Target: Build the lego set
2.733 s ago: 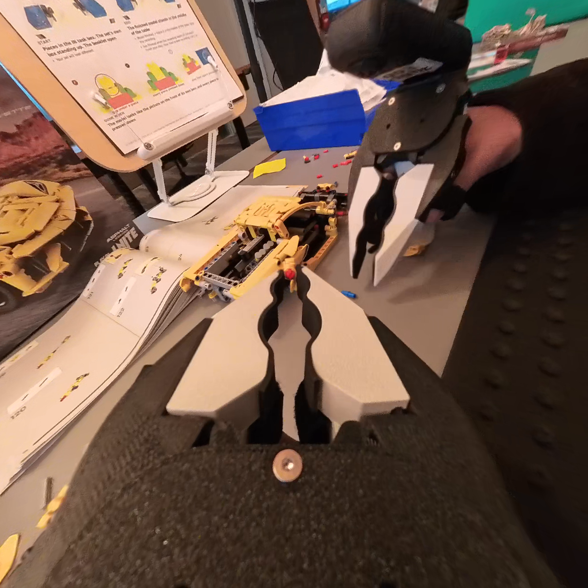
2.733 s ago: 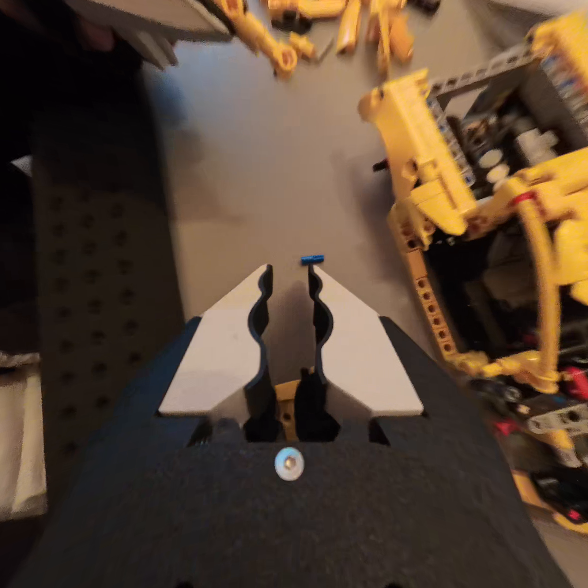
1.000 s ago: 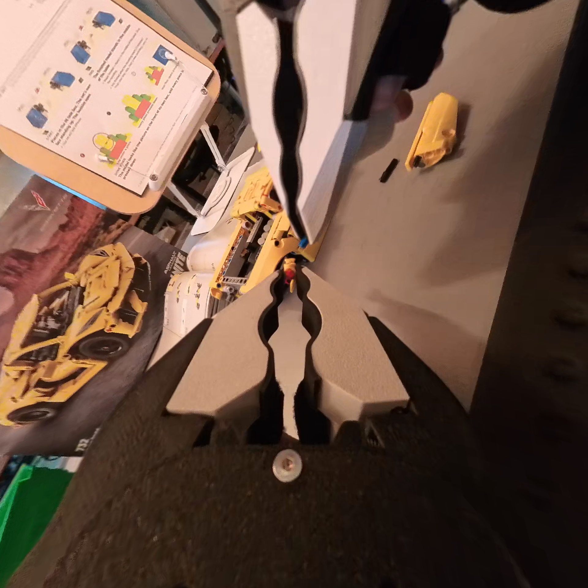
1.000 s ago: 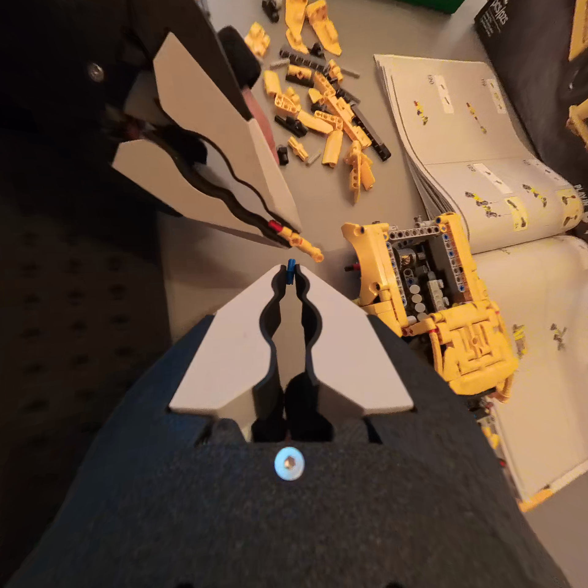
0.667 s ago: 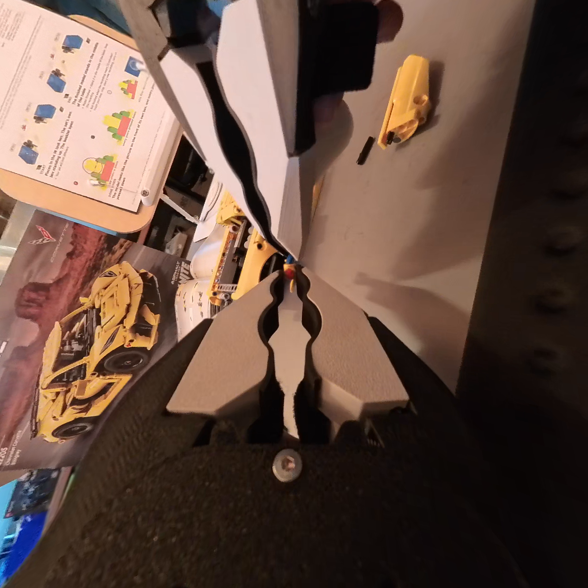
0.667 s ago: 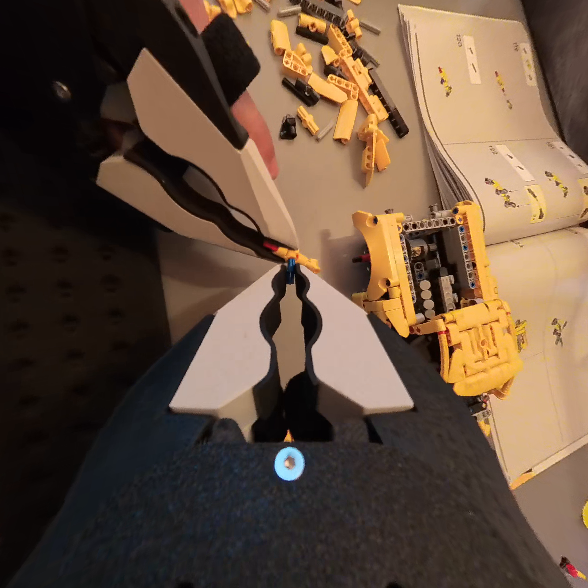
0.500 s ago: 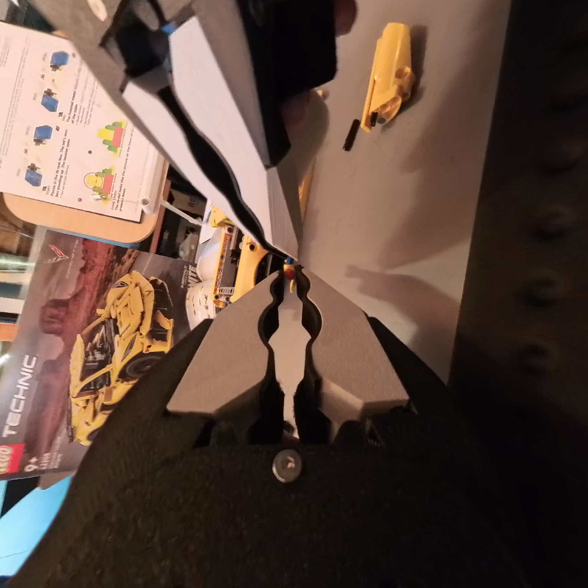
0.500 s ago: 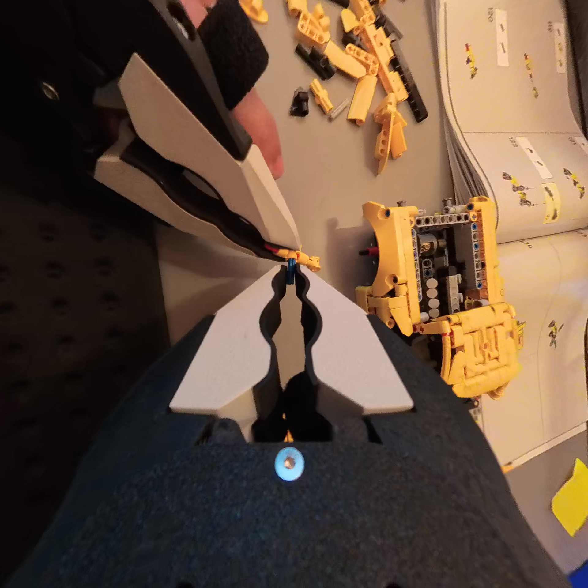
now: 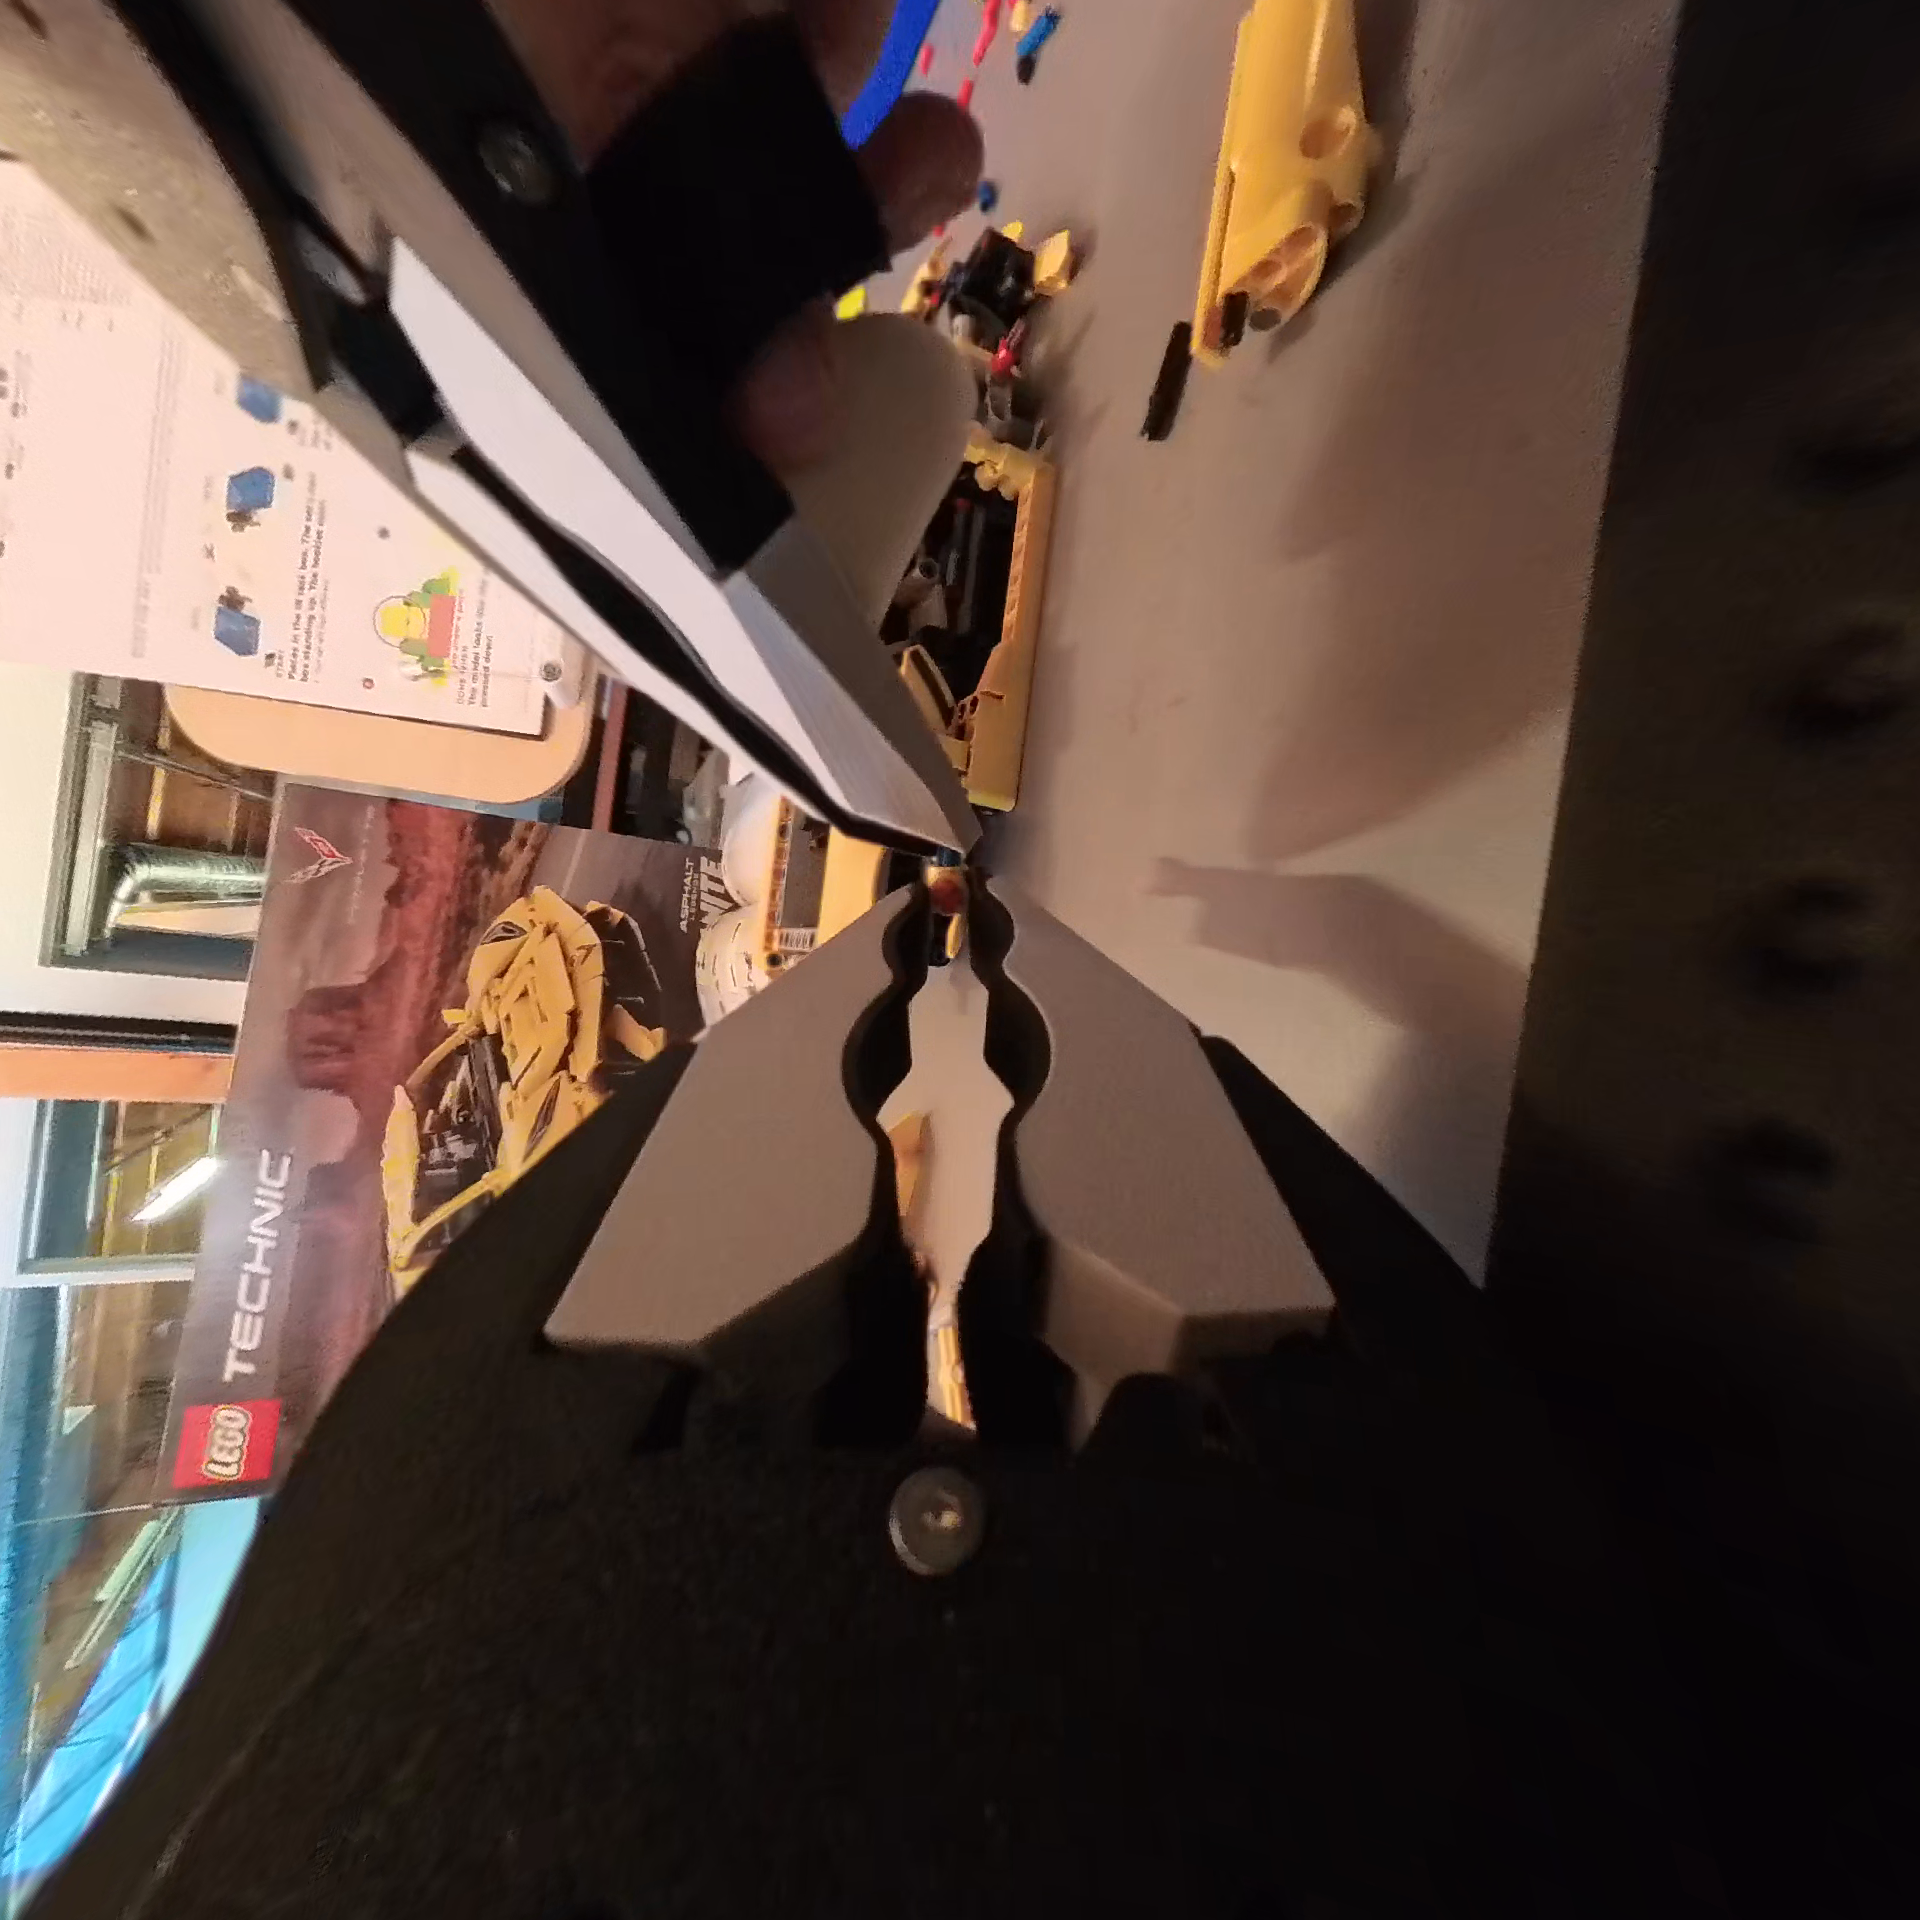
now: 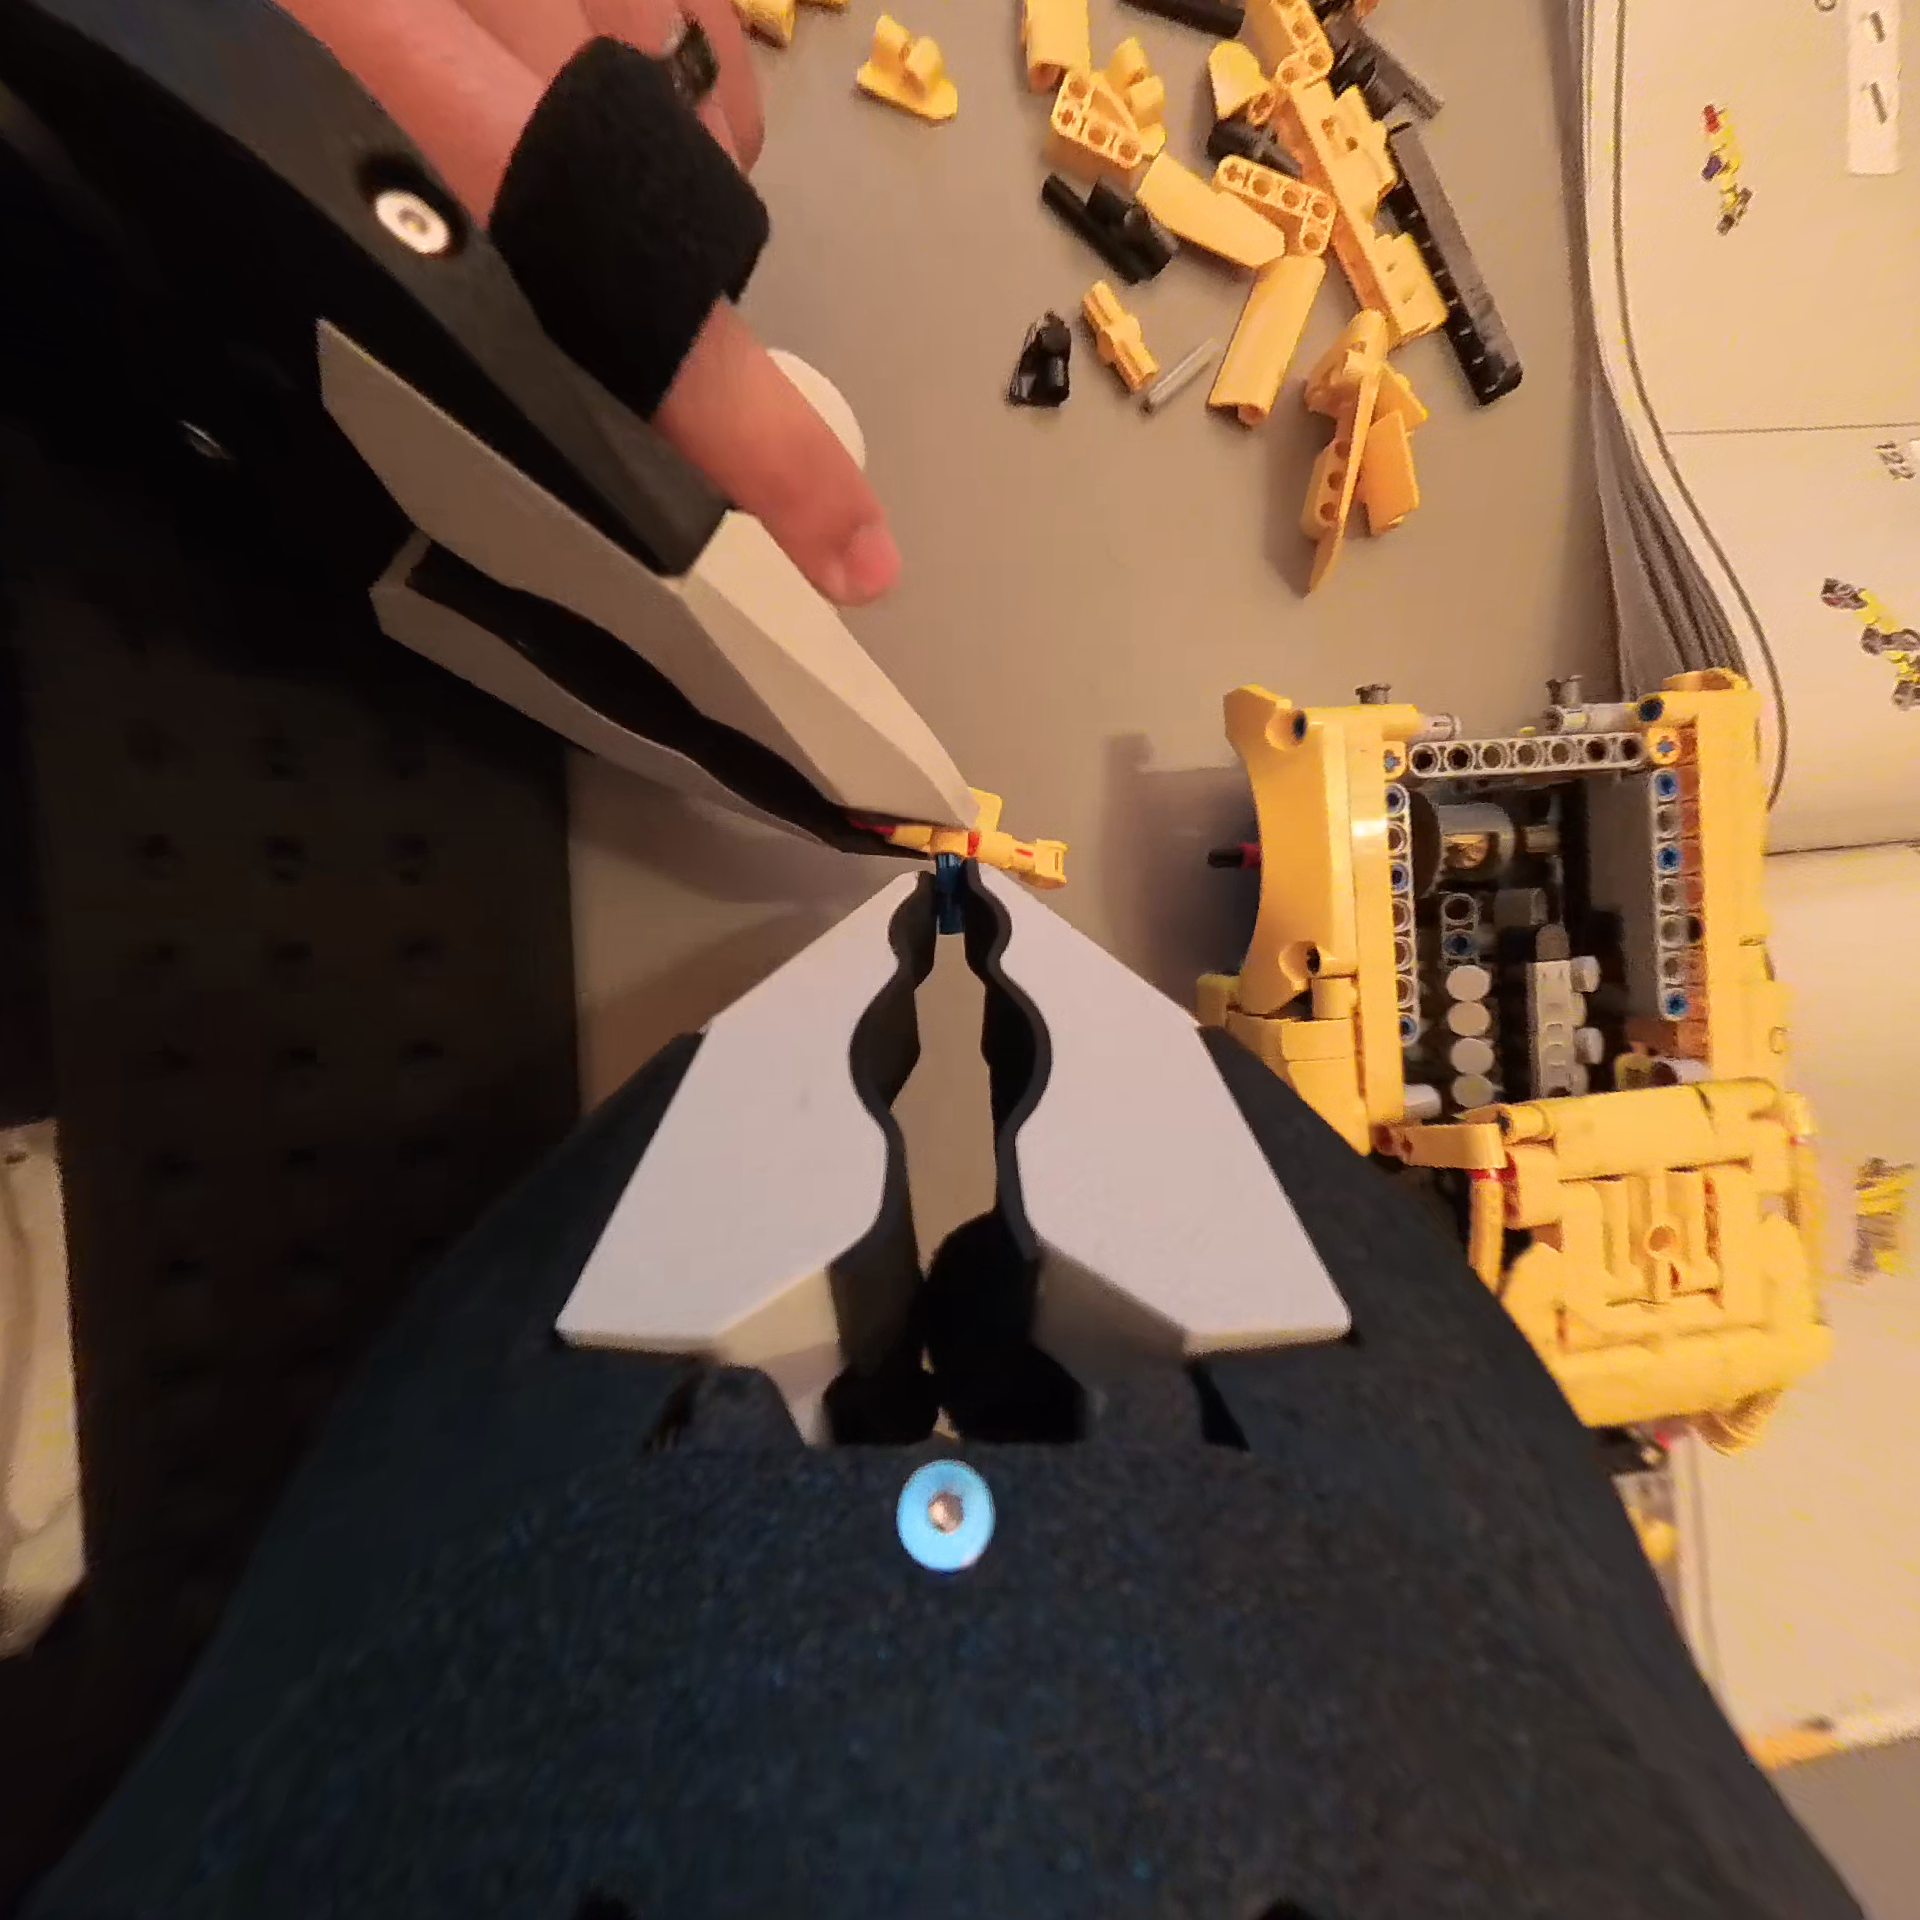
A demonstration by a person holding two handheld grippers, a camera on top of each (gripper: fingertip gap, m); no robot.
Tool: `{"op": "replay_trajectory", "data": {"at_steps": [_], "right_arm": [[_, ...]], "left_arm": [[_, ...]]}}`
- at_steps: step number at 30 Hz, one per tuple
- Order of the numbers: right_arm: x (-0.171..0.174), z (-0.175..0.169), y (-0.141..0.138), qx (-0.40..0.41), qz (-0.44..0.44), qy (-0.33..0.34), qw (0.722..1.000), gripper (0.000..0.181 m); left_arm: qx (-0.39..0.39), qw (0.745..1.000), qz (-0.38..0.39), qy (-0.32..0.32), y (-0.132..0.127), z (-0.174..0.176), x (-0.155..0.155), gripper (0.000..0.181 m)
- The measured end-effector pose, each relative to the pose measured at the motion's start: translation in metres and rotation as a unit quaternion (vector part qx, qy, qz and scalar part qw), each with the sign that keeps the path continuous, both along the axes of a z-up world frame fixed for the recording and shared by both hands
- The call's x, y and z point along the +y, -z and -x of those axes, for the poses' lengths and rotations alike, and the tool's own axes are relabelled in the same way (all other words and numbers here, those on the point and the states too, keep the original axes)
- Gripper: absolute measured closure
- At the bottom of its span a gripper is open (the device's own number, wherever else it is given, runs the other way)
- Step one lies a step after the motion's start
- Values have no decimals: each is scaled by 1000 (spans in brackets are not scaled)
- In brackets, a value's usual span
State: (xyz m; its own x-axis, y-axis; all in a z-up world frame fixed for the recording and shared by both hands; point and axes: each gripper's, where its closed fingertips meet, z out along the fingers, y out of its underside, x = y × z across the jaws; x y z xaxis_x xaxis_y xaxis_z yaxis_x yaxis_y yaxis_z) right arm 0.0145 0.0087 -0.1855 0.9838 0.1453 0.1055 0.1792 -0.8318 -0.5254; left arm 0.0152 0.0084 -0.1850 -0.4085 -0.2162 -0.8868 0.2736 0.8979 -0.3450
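My left gripper (image 9: 948, 914) is shut on a small yellow connector piece with a red axle (image 9: 948, 896); the same piece shows in the right wrist view (image 10: 997, 844), sticking out of the left gripper's tips (image 10: 935, 831). My right gripper (image 10: 948, 899) is shut on a small blue pin (image 10: 948, 896), whose end touches the yellow piece from below. In the left wrist view the right gripper (image 9: 951, 847) comes in from the upper left, tip to tip with mine. The half-built yellow car model (image 10: 1538, 1049) lies on the grey table to the right, apart from both grippers.
A pile of loose yellow and black parts (image 10: 1299, 229) lies at the top. The open instruction booklet (image 10: 1787, 416) is to the right. A yellow panel piece (image 9: 1283, 177) and a black pin (image 9: 1164, 379) lie on the table. The set's box (image 9: 416, 1039) and an instruction board (image 9: 312, 582) stand behind. The grippers are tip to tip, or close to it.
The right gripper picked the blue pin off the table and lifted it. Both grippers came together until the pin met the yellow piece; over the last half second they pressed a little closer.
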Motion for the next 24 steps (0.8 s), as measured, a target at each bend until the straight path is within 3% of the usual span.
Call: {"op": "replay_trajectory", "data": {"at_steps": [6,11,14,21,24], "right_arm": [[2,-2,4,40,-24,24,999,178],[5,-4,1,53,-53,32,997,176],[3,-4,-2,113,-68,53,990,158],[-9,-13,10,134,-120,93,979,161],[-11,0,13,139,-125,88,978,162]], "left_arm": [[12,1000,-1,-8,4,-2,1,176],[41,998,45,-16,2,-5,5,175],[49,997,56,-21,1,-6,8,175],[66,992,102,-37,-5,-10,20,175],[89,986,132,-57,-5,-15,32,174]]}}
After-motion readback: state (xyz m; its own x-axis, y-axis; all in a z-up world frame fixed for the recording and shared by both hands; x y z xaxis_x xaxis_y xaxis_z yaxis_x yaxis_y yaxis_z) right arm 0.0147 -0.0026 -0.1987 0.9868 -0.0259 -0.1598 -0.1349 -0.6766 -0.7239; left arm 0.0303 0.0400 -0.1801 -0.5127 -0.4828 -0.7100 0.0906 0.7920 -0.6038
